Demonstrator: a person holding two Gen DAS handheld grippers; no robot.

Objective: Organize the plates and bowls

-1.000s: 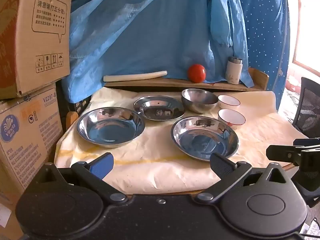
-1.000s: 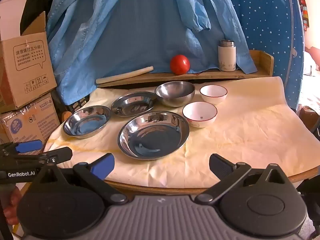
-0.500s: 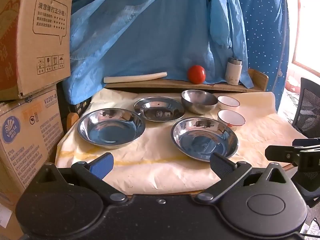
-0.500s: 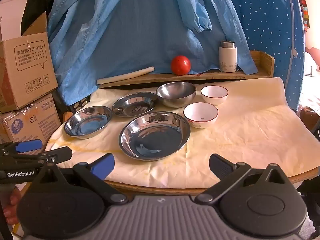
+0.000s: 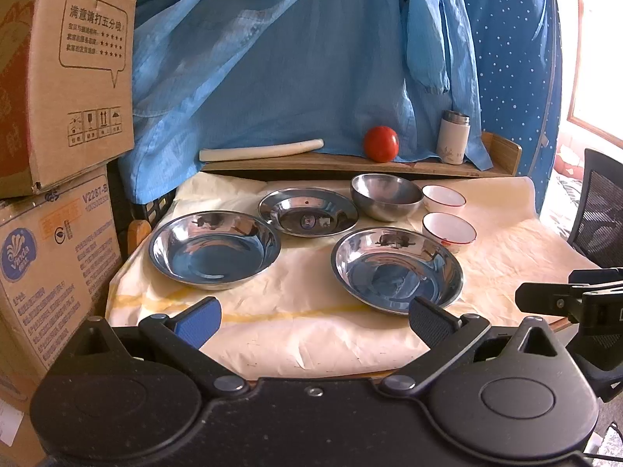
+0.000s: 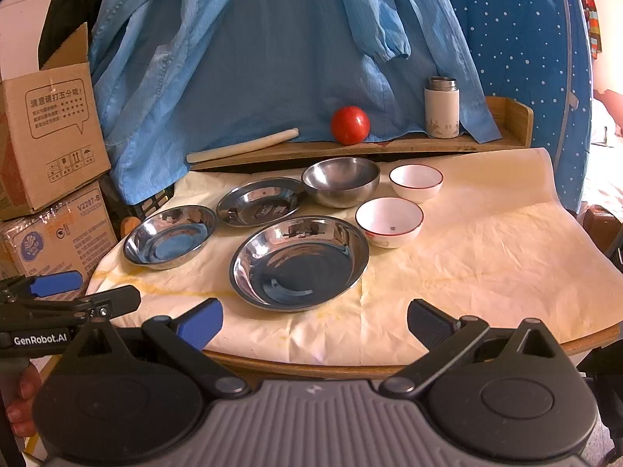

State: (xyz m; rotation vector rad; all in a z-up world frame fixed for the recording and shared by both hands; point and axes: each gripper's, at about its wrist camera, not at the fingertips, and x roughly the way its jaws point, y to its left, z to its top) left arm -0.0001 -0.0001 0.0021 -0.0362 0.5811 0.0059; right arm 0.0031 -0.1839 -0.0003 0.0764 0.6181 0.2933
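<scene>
Left wrist view: three steel plates [image 5: 215, 247], a steel bowl [image 5: 386, 196] and two white bowls [image 5: 449, 230] sit spread over the paper-covered worktop [image 5: 311, 334], none stacked. The steelware looks light, stiff and slick, probably best pinched at the thin rim; the white bowls appear ceramic and breakable, so a rim grip with care seems wise. The left tool [image 5: 314, 317] hangs at the near edge, fingers wide apart, holding and touching nothing. Right wrist view shows the right tool [image 6: 315, 319] likewise spread wide and empty, short of the near plate [image 6: 299, 262].
</scene>
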